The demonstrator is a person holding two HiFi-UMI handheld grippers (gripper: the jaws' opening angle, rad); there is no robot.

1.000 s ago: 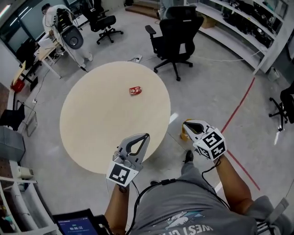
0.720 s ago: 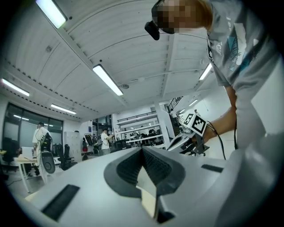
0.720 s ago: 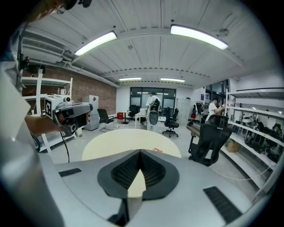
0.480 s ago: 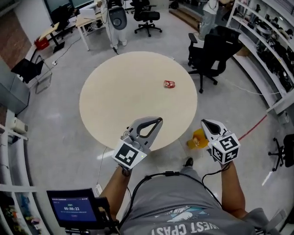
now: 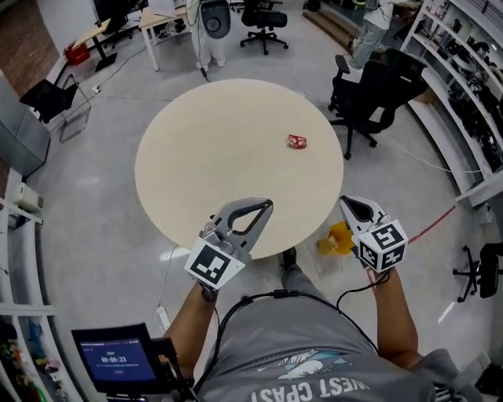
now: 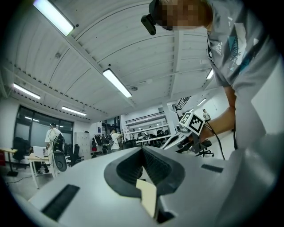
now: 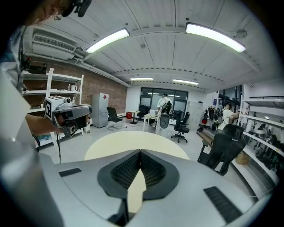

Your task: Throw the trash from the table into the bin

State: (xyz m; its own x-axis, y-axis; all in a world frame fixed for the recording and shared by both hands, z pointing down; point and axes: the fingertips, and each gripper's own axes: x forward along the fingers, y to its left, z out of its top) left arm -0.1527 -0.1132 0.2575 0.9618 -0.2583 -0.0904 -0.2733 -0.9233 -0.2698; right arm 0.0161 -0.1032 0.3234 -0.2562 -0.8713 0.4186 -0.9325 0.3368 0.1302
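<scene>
A small red crumpled piece of trash (image 5: 297,141) lies on the right part of the round beige table (image 5: 220,149). My left gripper (image 5: 268,204) hovers over the table's near edge, shut and empty; its jaw tips meet in the left gripper view (image 6: 142,150). My right gripper (image 5: 344,201) hangs just off the table's near right edge, also shut with nothing in it. The right gripper view looks past its closed tips (image 7: 140,151) across the table (image 7: 133,144). A yellow object (image 5: 336,238) stands on the floor under the right gripper; I cannot tell whether it is the bin.
A black office chair (image 5: 369,94) stands right of the table, and more chairs (image 5: 263,16) and desks at the back. Shelves (image 5: 471,78) line the right wall. A screen (image 5: 118,361) sits at lower left. A person in white (image 5: 212,20) stands at the far side.
The whole view has swung round: table and trash have shifted right in the head view as I moved along the table's edge. Both grippers stayed shut and empty.
</scene>
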